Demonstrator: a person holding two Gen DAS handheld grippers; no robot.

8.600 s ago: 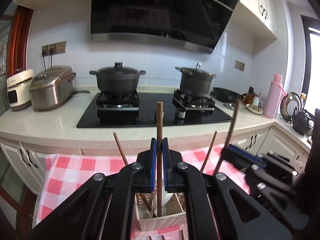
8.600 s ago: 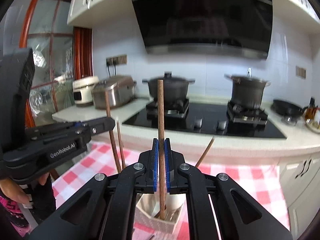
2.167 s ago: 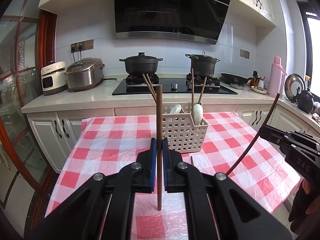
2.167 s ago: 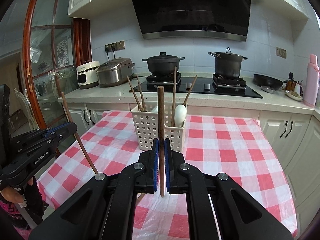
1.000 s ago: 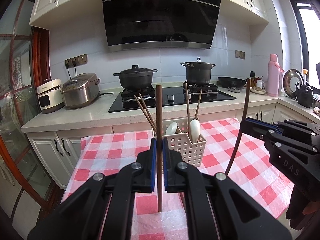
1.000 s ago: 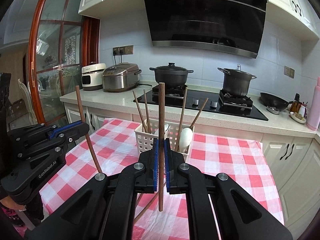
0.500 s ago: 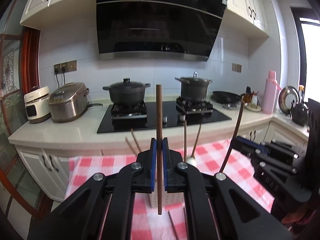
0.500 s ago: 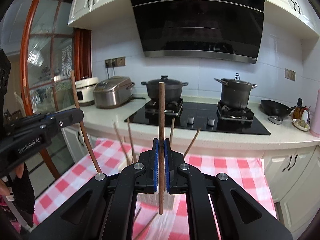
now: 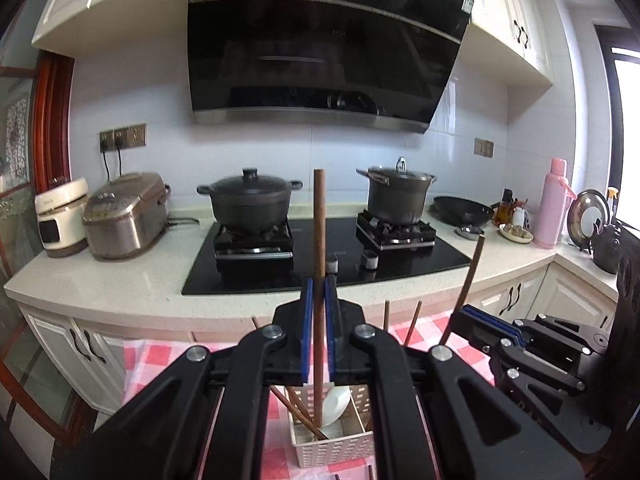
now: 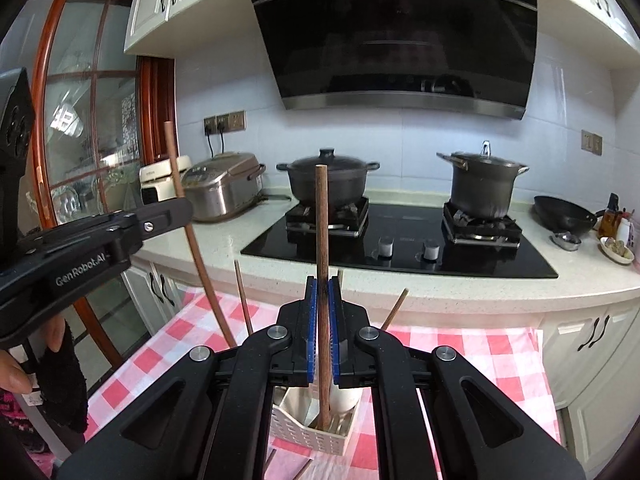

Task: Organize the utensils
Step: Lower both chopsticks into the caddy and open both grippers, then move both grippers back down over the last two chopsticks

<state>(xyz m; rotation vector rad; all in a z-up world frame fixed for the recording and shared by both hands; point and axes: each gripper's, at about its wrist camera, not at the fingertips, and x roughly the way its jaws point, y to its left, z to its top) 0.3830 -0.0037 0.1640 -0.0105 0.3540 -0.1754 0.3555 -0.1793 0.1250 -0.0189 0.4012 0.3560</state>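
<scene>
Above the checked tablecloth (image 10: 472,344), both grippers hang over a white basket (image 9: 332,446). Left gripper (image 9: 316,312): blue pads pressed tight on an upright brown chopstick (image 9: 319,240), whose lower end reaches down into the basket beside a white spoon (image 9: 334,404) and other chopsticks leaning there. Right gripper (image 10: 323,312): likewise clamped on its own chopstick (image 10: 322,220), upright, its tip inside the basket next to the spoon. Each gripper shows in the other's view, off to the side, its chopstick tilted. More sticks poke up from the basket. Behind, two pots (image 9: 250,204) sit on the hob, rice cookers (image 9: 124,216) on the counter to the left.
</scene>
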